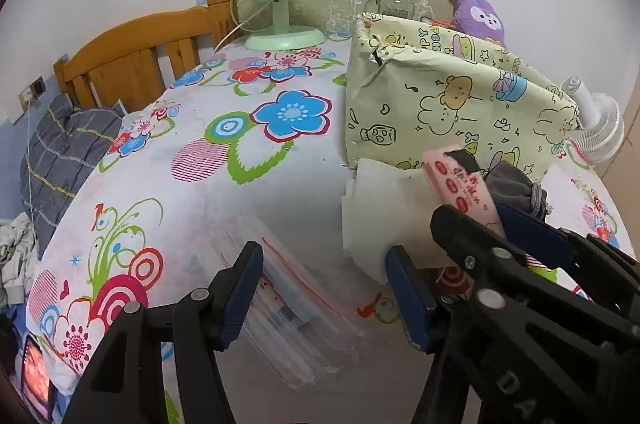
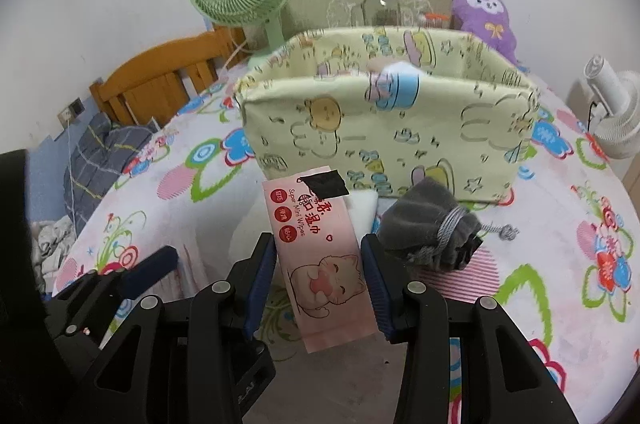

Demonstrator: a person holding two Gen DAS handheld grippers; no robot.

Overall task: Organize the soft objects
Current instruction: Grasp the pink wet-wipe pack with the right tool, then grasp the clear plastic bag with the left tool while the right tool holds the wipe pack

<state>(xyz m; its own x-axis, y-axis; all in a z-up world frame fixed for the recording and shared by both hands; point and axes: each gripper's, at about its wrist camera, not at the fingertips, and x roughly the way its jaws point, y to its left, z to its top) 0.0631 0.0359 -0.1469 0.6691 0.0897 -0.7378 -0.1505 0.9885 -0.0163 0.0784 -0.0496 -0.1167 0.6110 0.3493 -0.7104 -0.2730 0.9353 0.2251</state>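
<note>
On the left, the left gripper [image 1: 324, 288] pointed down at a slant over the flowered tablecloth [image 1: 208, 183]. Its jaws stood about half open and gripped nothing; below them lay a clear zip bag [image 1: 288, 308], and the right blue pad [image 1: 408, 300] was just beside the edge of a white foam block [image 1: 380, 207], though contact could not be told. Further right, the right gripper [image 2: 318, 280] was also tilted downward, and its two pads pressed on the sides of a pink wet wipes pack [image 2: 320, 256], which it held lengthwise, the taped end pointing away toward the yellow fabric storage box [image 2: 384, 127]. The box stood open on the table behind the pack. To the right of the pack, a grey drawstring pouch [image 2: 432, 224] lay on the cloth just before the box. A purple plush toy [image 2: 484, 11] sat behind the box near the wall.
</note>
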